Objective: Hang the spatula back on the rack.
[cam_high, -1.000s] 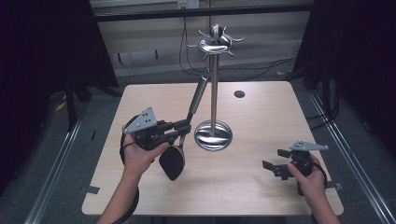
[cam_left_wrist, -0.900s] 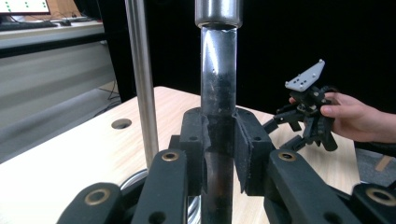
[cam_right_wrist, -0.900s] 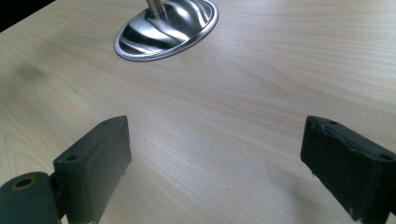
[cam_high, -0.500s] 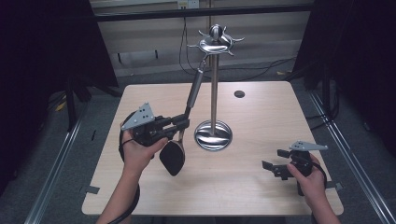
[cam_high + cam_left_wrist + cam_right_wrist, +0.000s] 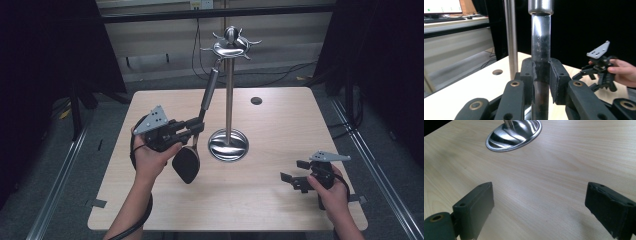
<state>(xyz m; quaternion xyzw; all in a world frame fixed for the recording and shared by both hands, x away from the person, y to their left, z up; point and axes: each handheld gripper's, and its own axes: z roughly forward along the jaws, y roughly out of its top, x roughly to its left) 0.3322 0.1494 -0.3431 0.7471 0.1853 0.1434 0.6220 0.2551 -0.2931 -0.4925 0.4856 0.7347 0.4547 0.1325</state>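
The left tool (image 5: 196, 127), left of centre in the high view, pinches the handle of a spatula (image 5: 202, 120); in the left gripper view its pads (image 5: 555, 82) press on both sides of the glossy dark shaft (image 5: 540, 65). The spatula's long axis runs steeply up the frame, leaning slightly right: its black blade (image 5: 186, 164) points down toward the lower middle of the frame, just above or on the table (image 5: 280, 120), I cannot tell which. Its metal handle end points up to the hooked crown (image 5: 231, 44) of the steel stand (image 5: 229, 95) at top centre and seems to meet a hook there. The stand's round base (image 5: 228, 145) sits just right of the blade. The right tool (image 5: 292, 181), at the lower right, rests low over the table with its jaws spread wide and only bare wood between them, well apart from the spatula.
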